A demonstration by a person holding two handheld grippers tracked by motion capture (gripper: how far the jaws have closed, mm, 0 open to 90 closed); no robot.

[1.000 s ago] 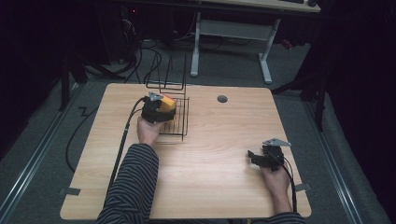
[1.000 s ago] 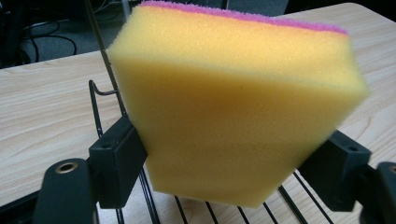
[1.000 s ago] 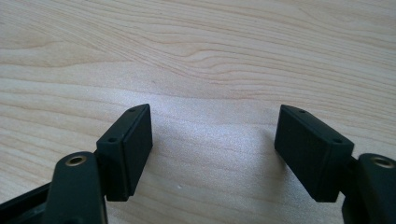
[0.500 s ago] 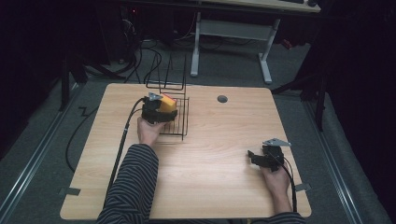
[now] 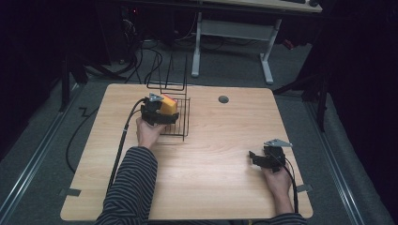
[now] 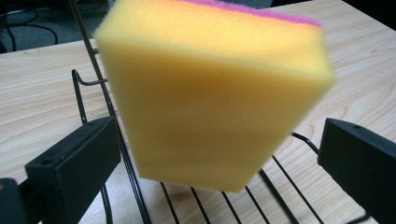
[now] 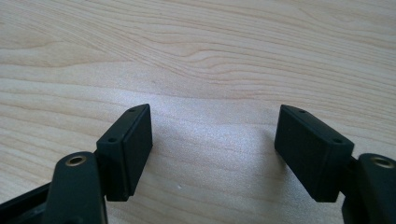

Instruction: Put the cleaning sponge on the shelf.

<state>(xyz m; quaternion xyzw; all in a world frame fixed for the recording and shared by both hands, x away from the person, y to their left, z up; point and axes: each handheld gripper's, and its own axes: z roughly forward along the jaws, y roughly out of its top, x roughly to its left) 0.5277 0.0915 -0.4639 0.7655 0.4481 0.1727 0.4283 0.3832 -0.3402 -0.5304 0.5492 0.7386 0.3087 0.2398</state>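
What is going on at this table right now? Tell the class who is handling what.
A person in striped sleeves holds a two-jaw gripper in each hand at a wooden table. The left gripper is at a black wire rack, its jaws standing wide on either side of a yellow sponge with a pink top layer; neither jaw visibly presses it. The sponge stands over the rack's wires. The right gripper rests open over bare tabletop, holding nothing.
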